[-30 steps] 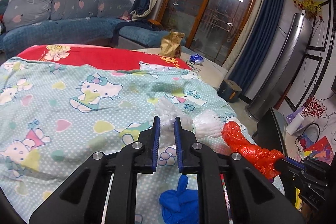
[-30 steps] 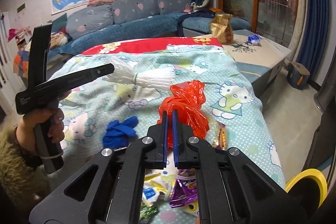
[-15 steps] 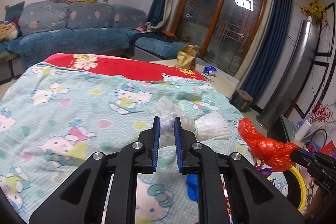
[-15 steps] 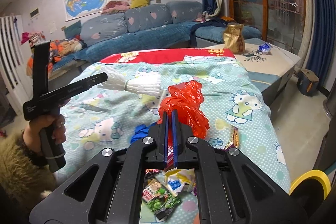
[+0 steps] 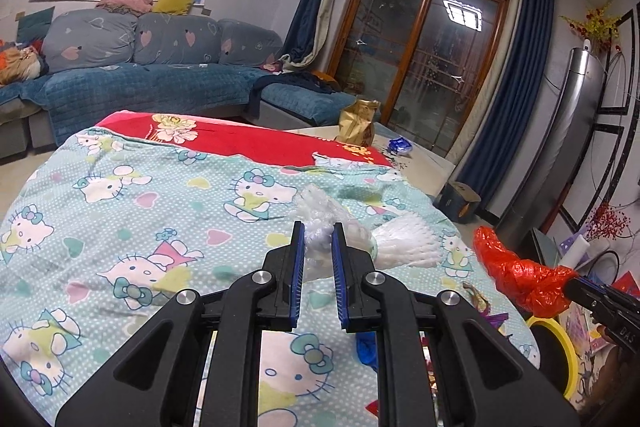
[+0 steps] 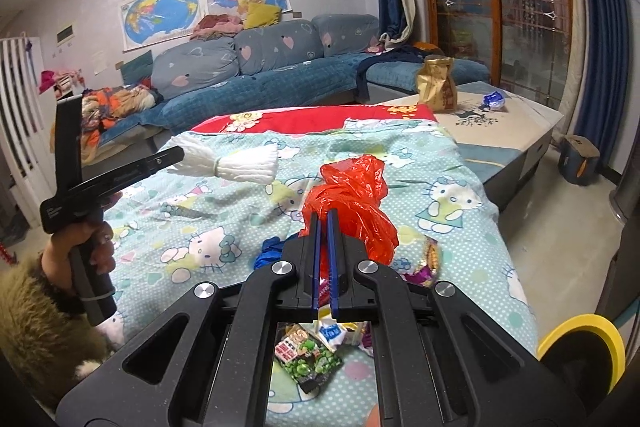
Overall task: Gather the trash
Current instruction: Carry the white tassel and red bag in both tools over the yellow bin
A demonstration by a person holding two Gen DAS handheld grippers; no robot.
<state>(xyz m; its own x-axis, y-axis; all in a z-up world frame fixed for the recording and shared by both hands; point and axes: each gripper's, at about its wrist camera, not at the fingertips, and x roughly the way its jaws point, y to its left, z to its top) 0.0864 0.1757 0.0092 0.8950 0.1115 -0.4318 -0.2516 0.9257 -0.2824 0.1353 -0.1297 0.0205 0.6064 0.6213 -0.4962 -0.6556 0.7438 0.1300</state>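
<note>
Netting (image 5: pixel 404 243), white and foamy, clamped in the fingers of the left gripper (image 5: pixel 318 231) and carried clear of the bed cover (image 5: pixel 120 227). Hung lower over the printed cloth a second ago; since then lifted and swung across, with more of the sofa and wall maps brought into the left wrist view. Red plastic bag (image 6: pixel 352 203) likewise pinched tight in the fingers of the right gripper (image 6: pixel 324 217), bunched above them and raised off the cover too. Held well apart from the netting, one piece per hand.

Meant two pieces picked and on the way out, judging by the climb. Left behind on the bed: blue glove (image 6: pixel 270 251) just past the right fingers, and a scatter of snack wrappers (image 6: pixel 308 355) near the bed's edge, more of them uncovered than before. So not finished; another pass needed for those.

Yellow rim (image 6: pixel 580 331) at the lower right, off the bed's corner: possibly a bin, though cut off by the fisheye edge and hard to call. If so, nearest to the red bag.
</note>
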